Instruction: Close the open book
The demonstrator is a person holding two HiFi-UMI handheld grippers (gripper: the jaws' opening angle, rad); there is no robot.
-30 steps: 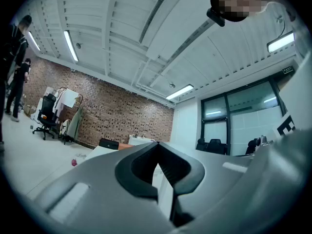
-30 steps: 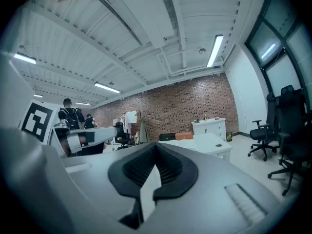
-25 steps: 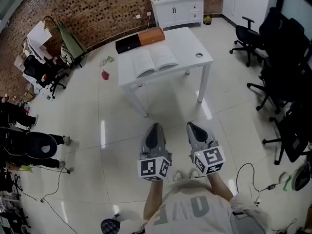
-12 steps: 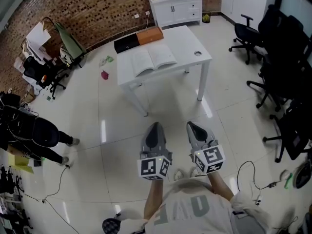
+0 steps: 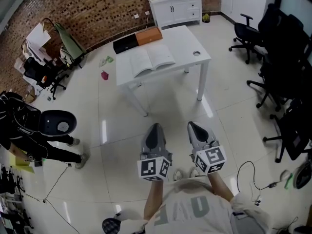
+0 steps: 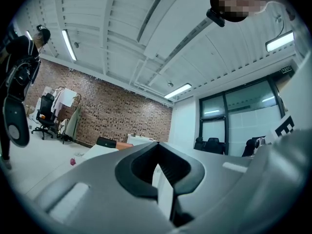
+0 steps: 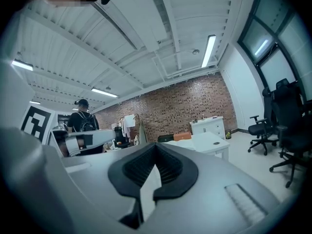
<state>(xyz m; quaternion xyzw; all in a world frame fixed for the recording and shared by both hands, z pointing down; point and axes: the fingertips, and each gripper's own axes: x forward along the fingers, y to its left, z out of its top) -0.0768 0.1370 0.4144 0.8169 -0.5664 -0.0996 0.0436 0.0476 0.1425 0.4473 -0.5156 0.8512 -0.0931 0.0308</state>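
An open book point(image 5: 151, 60) lies with its white pages up on the white table point(image 5: 192, 40), far ahead of me in the head view. My left gripper point(image 5: 154, 129) and right gripper point(image 5: 192, 126) hang side by side over the floor, well short of the table, both pointing toward it. Each is shut with nothing between its jaws. In the left gripper view the left gripper point(image 6: 157, 145) shows its tips meeting, with the table point(image 6: 100, 151) small beyond. The right gripper point(image 7: 156, 146) looks the same, and the table point(image 7: 210, 141) stands to the right of its tips.
A black box point(image 5: 125, 44) and an orange box point(image 5: 149, 35) sit at the table's far edge. A white cabinet point(image 5: 176, 7) stands behind by the brick wall. Black office chairs point(image 5: 282, 67) line the right side. A person in black point(image 5: 34, 130) bends over at the left. Cables point(image 5: 253, 177) trail on the floor.
The person in black at the left has shifted and bent further into view. Both grippers have stayed where they were, shut.
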